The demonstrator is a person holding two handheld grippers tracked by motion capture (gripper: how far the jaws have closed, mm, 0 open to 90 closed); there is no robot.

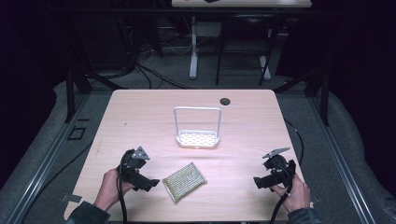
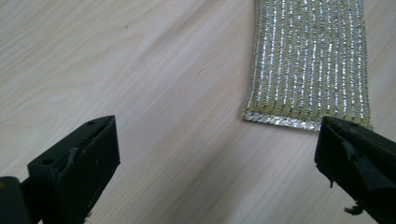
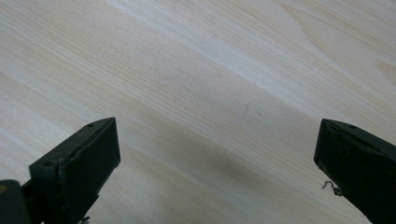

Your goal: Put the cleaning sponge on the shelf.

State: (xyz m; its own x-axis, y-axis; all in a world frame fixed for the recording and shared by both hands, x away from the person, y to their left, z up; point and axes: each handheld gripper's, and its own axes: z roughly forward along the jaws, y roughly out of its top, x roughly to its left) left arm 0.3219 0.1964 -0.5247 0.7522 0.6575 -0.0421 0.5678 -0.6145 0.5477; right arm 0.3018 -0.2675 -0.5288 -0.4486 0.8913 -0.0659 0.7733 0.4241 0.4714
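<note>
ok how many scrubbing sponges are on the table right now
1. The one sponge lies flat near the table's front edge, just right of the left gripper and in front of the white rack.

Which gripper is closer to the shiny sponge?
Left. The left gripper sits just beside the sponge, jaws open toward it. The right gripper is farther off on the sponge's other side, over bare table.

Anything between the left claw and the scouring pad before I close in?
Nothing: the left gripper view shows bare wood table between the open left claw and the scouring pad, whose near edge sits just ahead of the right-hand jaw.
</note>
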